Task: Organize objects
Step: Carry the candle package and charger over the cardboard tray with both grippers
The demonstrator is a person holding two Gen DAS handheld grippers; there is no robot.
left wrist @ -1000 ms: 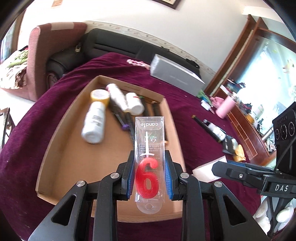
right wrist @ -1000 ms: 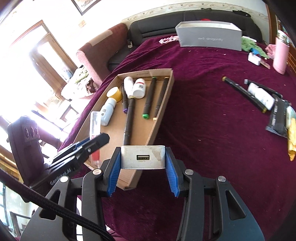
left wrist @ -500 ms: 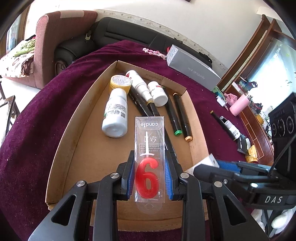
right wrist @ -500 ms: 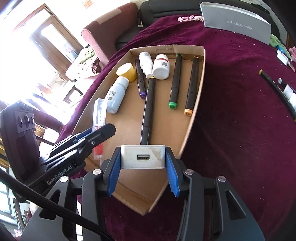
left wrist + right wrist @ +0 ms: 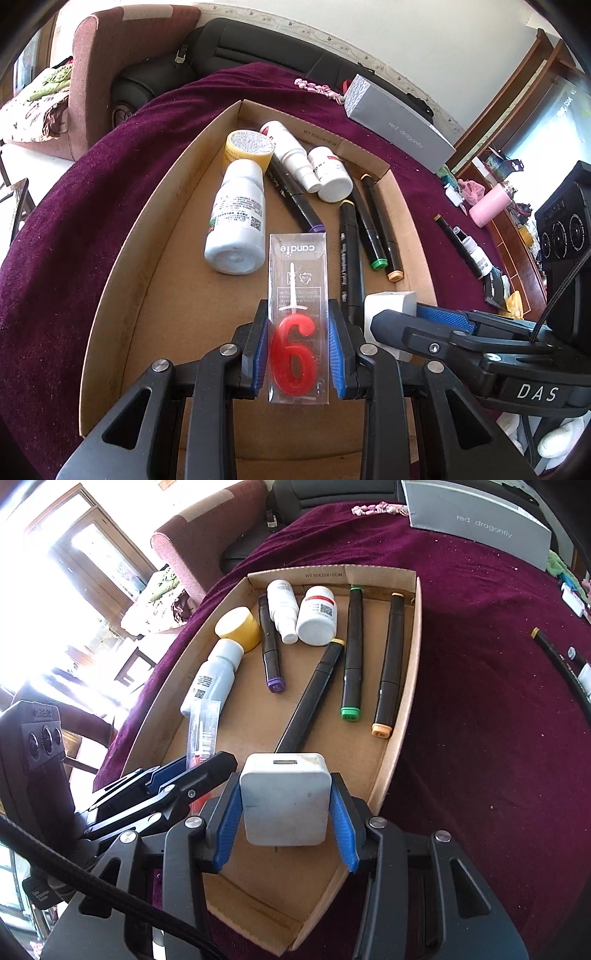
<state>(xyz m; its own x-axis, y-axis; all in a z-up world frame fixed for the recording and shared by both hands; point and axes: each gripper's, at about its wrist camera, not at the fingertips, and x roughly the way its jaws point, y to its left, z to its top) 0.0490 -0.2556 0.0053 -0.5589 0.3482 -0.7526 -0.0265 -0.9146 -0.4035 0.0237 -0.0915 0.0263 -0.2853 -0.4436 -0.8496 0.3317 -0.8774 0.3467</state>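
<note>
My left gripper (image 5: pixel 297 350) is shut on a clear packet holding a red number-six candle (image 5: pixel 293 360), held over the near part of a shallow cardboard tray (image 5: pixel 122 280). Beside it on the right, my right gripper (image 5: pixel 284 812) is shut on a white USB charger block (image 5: pixel 283 800), also above the tray's near end. In the left wrist view the charger (image 5: pixel 388 301) peeks out behind the right gripper's fingers (image 5: pixel 443 318). In the right wrist view the candle packet (image 5: pixel 204 728) shows edge-on in the left gripper (image 5: pixel 181 775). Bottles and markers lie in the tray.
In the tray lie a large white bottle (image 5: pixel 238 218), a yellow-capped jar (image 5: pixel 249 149), two small white bottles (image 5: pixel 317 616) and several black markers (image 5: pixel 351 653). On the purple cloth (image 5: pixel 498 701) sit a grey shoe box (image 5: pixel 399 123), a pink cup (image 5: pixel 489 205) and loose items at right.
Both grippers have moved forward and down over the tray with their objects still held. The tray and its contents look larger and nearer. The charger now tips its top face toward the camera.
</note>
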